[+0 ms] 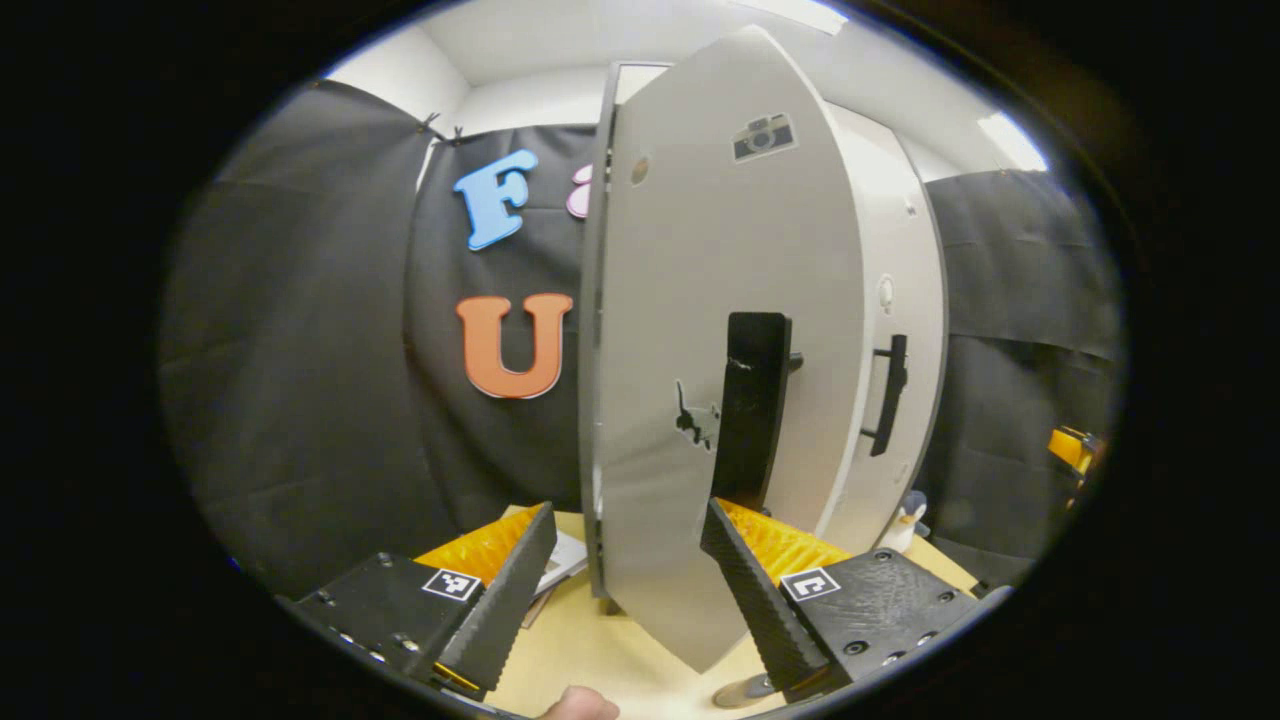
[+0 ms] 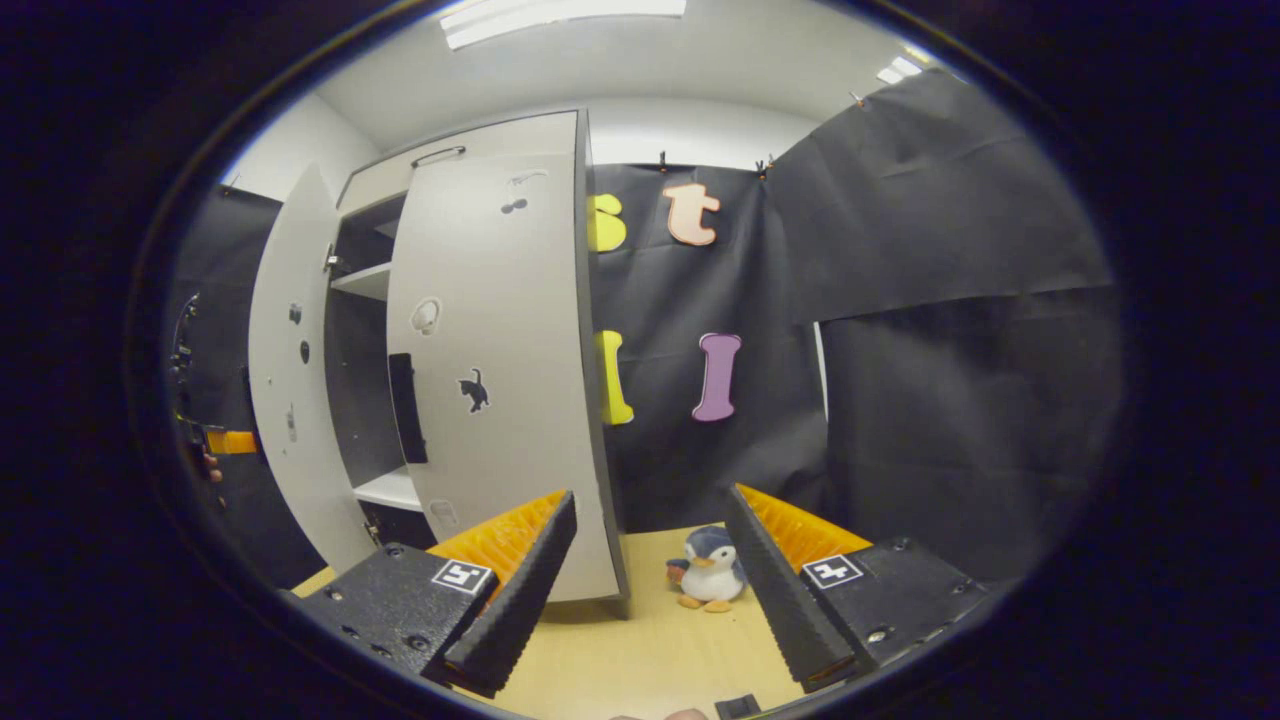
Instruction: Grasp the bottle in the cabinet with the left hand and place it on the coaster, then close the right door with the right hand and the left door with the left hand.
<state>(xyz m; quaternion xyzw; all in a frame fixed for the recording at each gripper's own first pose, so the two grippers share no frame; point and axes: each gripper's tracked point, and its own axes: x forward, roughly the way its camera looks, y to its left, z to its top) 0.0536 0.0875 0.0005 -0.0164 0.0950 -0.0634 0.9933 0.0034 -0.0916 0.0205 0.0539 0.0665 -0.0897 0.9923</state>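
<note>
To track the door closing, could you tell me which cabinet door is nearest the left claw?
The door with the camera sticker, right ahead of the left claw; the other door stands behind it.

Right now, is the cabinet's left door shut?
No, ajar. The left door swings outward, exposing shelves beside the right door.

Penguin toy: stands on the wooden tabletop at 6 o'clock; black cloth wall: 3 o'clock

Screwed black tongs bodies, square markers
</note>
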